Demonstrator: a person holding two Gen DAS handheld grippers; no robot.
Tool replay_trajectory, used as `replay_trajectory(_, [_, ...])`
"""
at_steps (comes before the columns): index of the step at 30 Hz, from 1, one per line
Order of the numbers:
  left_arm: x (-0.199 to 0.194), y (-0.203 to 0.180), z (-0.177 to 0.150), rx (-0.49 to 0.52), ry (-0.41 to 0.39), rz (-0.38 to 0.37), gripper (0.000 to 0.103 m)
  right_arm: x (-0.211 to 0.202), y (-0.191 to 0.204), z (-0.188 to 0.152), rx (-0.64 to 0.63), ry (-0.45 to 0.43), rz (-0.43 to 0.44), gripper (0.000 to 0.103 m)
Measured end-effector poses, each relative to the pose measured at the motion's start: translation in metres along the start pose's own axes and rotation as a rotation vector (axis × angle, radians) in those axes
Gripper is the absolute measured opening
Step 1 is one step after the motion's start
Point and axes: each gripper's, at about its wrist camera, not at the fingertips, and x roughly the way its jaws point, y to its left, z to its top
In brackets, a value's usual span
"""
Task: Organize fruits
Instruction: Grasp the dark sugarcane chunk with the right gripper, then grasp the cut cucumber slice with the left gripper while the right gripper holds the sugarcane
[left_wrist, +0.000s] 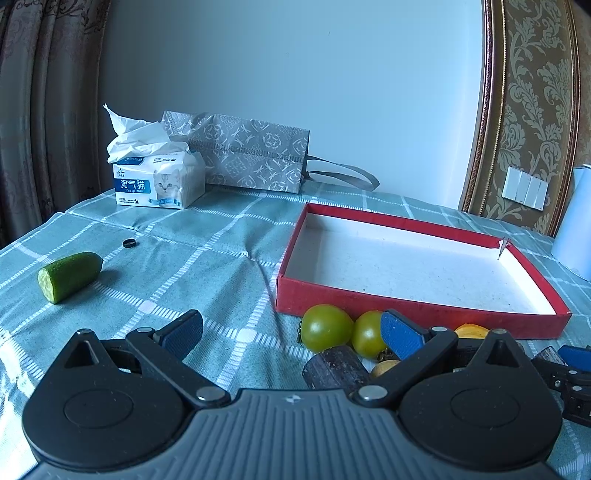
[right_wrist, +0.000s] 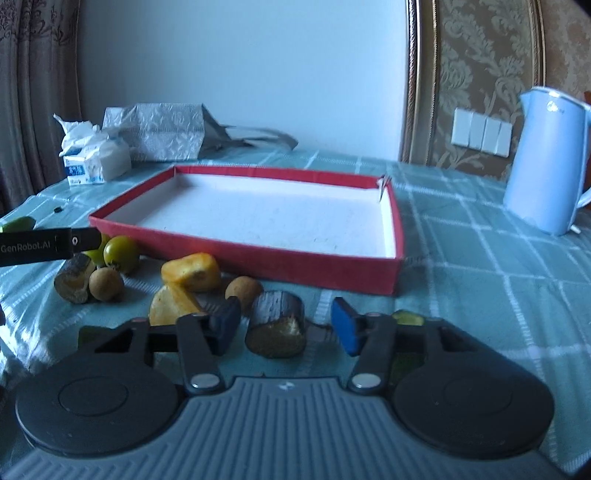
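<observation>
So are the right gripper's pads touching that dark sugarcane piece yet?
Apart. In the right wrist view the sugarcane piece sits between the right gripper fingers, with tablecloth visible on both sides between it and the blue pads.

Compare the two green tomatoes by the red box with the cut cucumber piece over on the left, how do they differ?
The green tomatoes are round and whole; the cucumber piece is elongated, with one cut, pale end. The tomatoes sit touching each other just in front of the red box, among other fruit; the cucumber lies alone on the tablecloth, far to the left. Both are green and outside the box.
</observation>
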Motion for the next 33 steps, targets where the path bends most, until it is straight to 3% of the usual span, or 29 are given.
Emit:
replay_trajectory(2, [0.000,0.000,0.000,0.001,0.001,-0.002,0.103,0.004,0.001,0.000,-0.003,0.026,0.012,0.033])
replay_trajectory(3, [0.000,0.000,0.000,0.001,-0.001,-0.003,0.103,0.005,0.001,0.000,-0.004,0.035,0.016,0.031])
replay_trajectory(9, [-0.005,0.001,0.000,-0.002,-0.017,-0.020,0.103,0.003,-0.003,-0.001,0.023,0.021,0.012,0.032])
replay_trajectory(14, [-0.021,-0.002,-0.001,0.032,-0.051,-0.118,0.103,-0.008,-0.027,0.000,0.126,-0.039,0.001,0.032])
replay_trajectory(17, [-0.037,-0.007,-0.006,0.102,-0.073,-0.197,0.103,-0.011,-0.042,0.000,0.179,-0.059,0.002,0.032])
replay_trajectory(25, [-0.055,-0.034,-0.024,0.339,-0.088,-0.259,0.103,-0.015,-0.049,0.001,0.204,-0.082,0.008,0.032])
replay_trajectory(31, [-0.071,-0.059,-0.043,0.545,-0.147,-0.314,0.103,-0.016,-0.053,0.001,0.225,-0.088,0.008,0.032])
replay_trajectory(32, [-0.072,-0.062,-0.046,0.570,-0.147,-0.322,0.100,-0.016,-0.054,0.001,0.226,-0.086,0.009,0.032])
replay_trajectory(33, [-0.071,-0.067,-0.048,0.595,-0.139,-0.329,0.088,-0.015,-0.054,0.001,0.225,-0.084,0.009,0.032])
